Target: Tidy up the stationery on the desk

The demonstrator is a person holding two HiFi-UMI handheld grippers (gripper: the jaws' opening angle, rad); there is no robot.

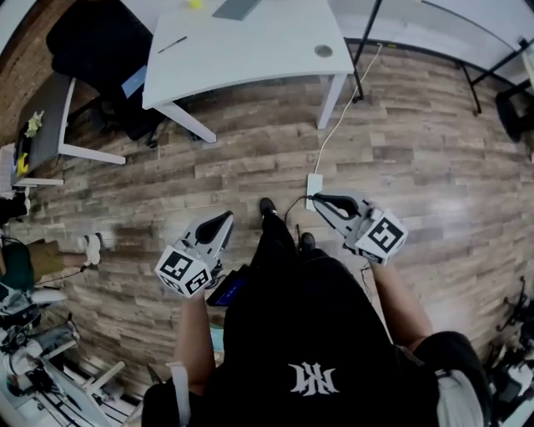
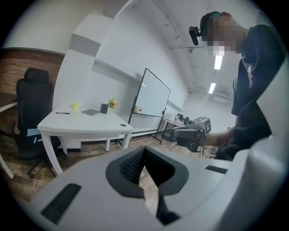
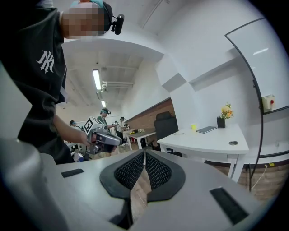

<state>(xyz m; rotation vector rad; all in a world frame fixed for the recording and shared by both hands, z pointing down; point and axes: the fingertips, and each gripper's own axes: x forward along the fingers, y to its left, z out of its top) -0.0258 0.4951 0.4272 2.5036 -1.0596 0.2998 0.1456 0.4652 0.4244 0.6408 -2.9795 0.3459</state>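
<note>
Standing well back from the white desk [image 1: 250,50], the person holds the left gripper [image 1: 225,218] and the right gripper [image 1: 319,200] with jaws pressed together and nothing between them. All the stationery lies untouched on the desktop: a pen [image 1: 173,44], a yellow object [image 1: 195,4], a dark notebook [image 1: 236,8] and 1 dark pot [image 2: 104,108] beside it. The likeliest trouble is underfoot, where a pale cable [image 1: 338,125] crosses the wooden floor [image 1: 209,167] to a white box [image 1: 314,183] just ahead of the shoes [image 1: 267,206] and could snag a step. Closed jaws reaching the pen would only push it toward the desk's edge. Open floor lies straight ahead. The black chair [image 1: 100,42] crowds the desk's left side and a stand leg [image 1: 365,58] its right.
</note>
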